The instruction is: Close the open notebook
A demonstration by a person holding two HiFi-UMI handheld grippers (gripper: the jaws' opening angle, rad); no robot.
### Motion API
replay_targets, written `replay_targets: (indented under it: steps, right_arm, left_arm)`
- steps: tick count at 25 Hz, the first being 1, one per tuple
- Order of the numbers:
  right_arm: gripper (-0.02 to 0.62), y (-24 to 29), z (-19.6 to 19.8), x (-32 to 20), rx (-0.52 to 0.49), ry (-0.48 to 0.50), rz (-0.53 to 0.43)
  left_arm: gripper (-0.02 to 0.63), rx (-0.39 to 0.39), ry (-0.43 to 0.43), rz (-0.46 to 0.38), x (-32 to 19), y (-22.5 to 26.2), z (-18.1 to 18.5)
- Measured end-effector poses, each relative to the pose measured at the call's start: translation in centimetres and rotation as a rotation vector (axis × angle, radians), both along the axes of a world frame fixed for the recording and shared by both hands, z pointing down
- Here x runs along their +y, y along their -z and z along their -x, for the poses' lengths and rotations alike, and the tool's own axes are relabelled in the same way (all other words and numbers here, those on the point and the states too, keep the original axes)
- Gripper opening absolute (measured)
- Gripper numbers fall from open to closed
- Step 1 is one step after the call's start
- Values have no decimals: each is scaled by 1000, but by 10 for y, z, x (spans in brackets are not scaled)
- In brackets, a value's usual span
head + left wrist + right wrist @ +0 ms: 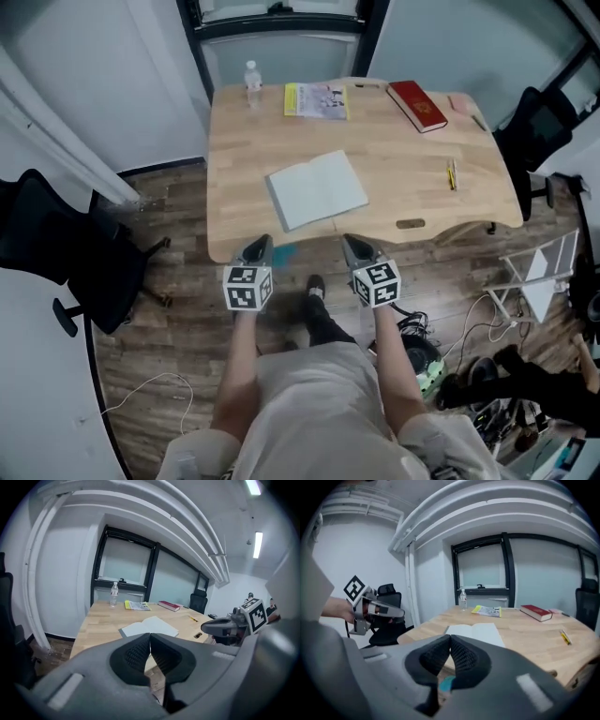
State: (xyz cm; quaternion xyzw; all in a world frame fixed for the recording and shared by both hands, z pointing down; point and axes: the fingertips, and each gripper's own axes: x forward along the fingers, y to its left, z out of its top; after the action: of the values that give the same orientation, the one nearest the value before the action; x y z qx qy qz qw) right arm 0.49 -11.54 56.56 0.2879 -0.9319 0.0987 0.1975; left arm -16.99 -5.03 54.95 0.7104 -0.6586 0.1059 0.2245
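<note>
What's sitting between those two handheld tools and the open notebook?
Only bare table separates the left tool, right tool and open notebook; the head view shows it.

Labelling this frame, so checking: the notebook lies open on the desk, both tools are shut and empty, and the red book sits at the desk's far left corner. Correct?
Not quite: the head view shows the red book near the far right corner of the desk; the water bottle stands far left. The rest holds.

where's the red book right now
In the head view the red book lies near the far edge of the table, right of the yellow magazine.
</note>
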Motion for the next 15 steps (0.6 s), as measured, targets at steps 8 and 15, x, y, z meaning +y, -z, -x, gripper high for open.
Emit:
replay_targets:
  steps: [8,15]
  right_arm:
    - [2,-55,43,-65,348,316,-186]
    - [2,-92,78,-94,440,530,-265]
  left_arm:
    - [9,-19,11,55,-94,-11,25]
    - [9,-17,69,128,-136,-37,42]
